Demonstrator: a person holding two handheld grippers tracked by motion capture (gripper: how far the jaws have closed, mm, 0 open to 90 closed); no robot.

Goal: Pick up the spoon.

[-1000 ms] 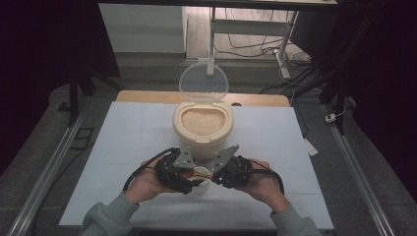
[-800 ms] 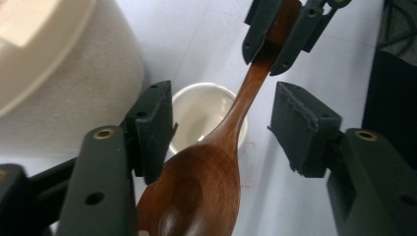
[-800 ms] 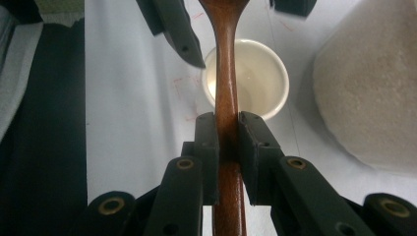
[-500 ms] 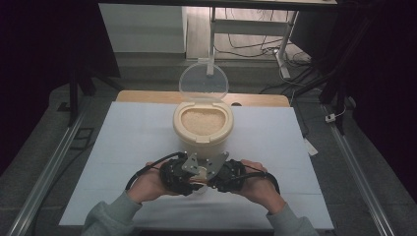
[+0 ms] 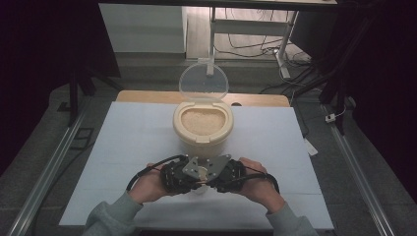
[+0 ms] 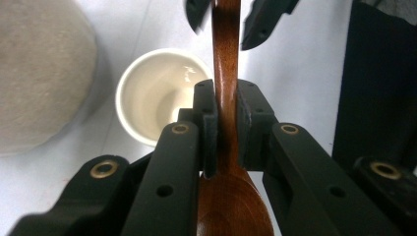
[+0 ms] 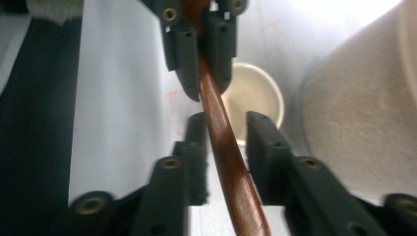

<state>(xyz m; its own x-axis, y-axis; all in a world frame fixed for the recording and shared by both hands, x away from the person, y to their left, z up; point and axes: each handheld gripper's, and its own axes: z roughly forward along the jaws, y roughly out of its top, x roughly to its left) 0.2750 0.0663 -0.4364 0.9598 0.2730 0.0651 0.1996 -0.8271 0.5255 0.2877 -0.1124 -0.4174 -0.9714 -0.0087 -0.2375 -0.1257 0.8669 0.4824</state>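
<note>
A glossy, dark brown wooden spoon (image 6: 227,98) hangs just above the small white cup (image 6: 156,93). The left gripper (image 6: 227,129) has just clamped its neck; the right gripper (image 7: 226,129) has just been opening, jaws flanking the handle.

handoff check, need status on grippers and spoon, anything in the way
Left gripper just closed, clamped on wooden spoon. Right gripper just opening, spoon between jaws. Cup beneath, nothing blocking.

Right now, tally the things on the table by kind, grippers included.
Grippers: 2, left gripper and right gripper
Wooden spoons: 1, wooden spoon
Cups: 1, empty white cup
Rice containers: 1, beige rice container, its clear lid standing open
Total: 5
</note>
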